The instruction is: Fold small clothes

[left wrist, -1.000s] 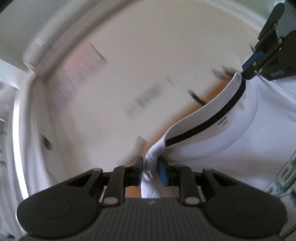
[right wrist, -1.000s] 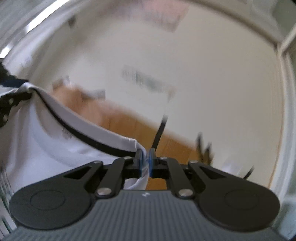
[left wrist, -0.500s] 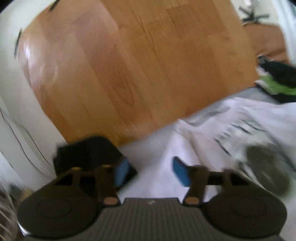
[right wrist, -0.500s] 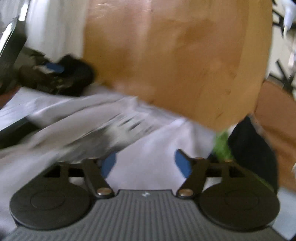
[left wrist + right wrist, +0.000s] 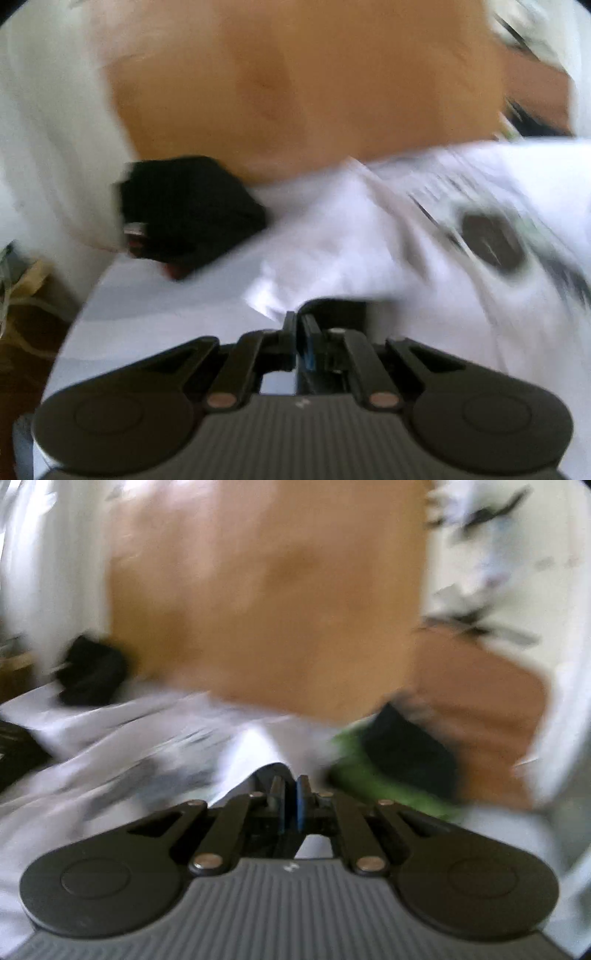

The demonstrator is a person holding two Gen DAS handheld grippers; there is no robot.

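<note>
A white shirt [image 5: 369,229] with a dark round print [image 5: 487,240] lies spread and rumpled on a white surface [image 5: 155,306]. My left gripper [image 5: 299,325] is shut, its tips right at a folded edge of the shirt, and I see no cloth between the pads. In the right wrist view the same shirt [image 5: 110,746] fills the left half. My right gripper [image 5: 290,790] is shut at another raised edge of it. The blur hides whether cloth is pinched there.
A black bundle [image 5: 184,210] sits at the far left edge of the surface, also in the right view [image 5: 88,675]. Green and black clothes [image 5: 399,768] lie right of the shirt. Wooden floor [image 5: 295,92] is beyond, and a brown seat [image 5: 498,709].
A second ago both grippers held the shirt's shoulders up in the air. Half a second ago both stood open over the dropped shirt. Now both are shut and lower.
</note>
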